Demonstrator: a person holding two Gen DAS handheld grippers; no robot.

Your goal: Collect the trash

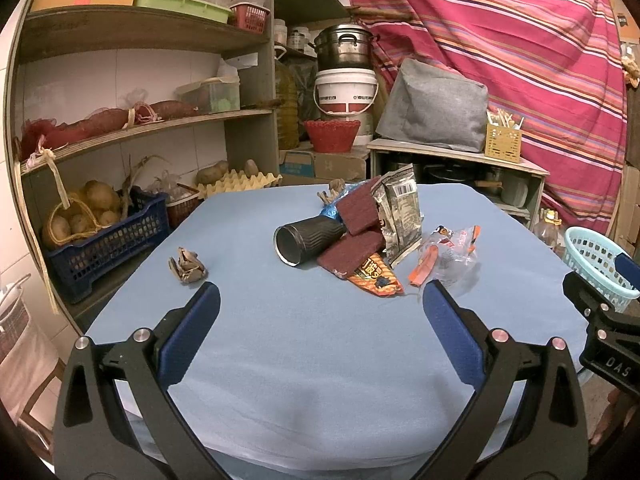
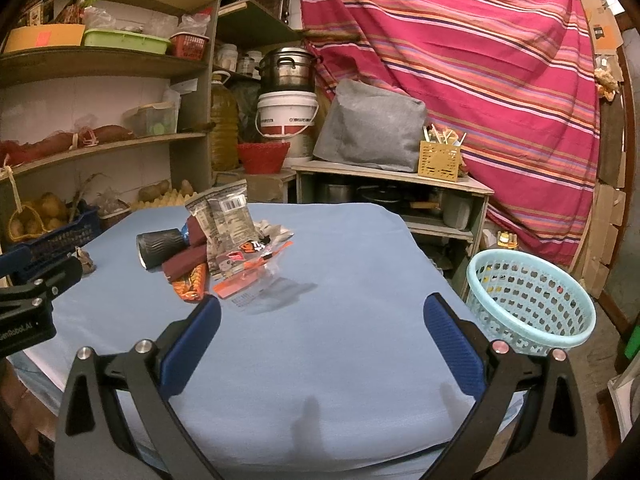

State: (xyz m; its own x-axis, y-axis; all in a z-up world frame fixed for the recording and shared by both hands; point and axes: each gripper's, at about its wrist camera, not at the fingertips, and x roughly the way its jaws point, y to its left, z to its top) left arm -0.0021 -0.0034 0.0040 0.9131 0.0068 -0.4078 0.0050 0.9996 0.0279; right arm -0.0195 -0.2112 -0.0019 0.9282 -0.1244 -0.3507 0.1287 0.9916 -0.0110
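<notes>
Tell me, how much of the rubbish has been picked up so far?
Hardly any, it seems. The light blue basket beside the table shows only a few small bits through its holes. Nothing is in hand: the left gripper and right gripper hover open and empty. Left on the blue tablecloth: the black cup, the wrappers and the crumpled paper.

Both tools are showing the same build: the left gripper point(image 1: 320, 296) and right gripper point(image 2: 322, 308) are wearing matte black forked arms, blue textured pads point(image 1: 188, 340) and round silver bolts point(image 2: 143, 346), with white lettering at the frame edges.
</notes>
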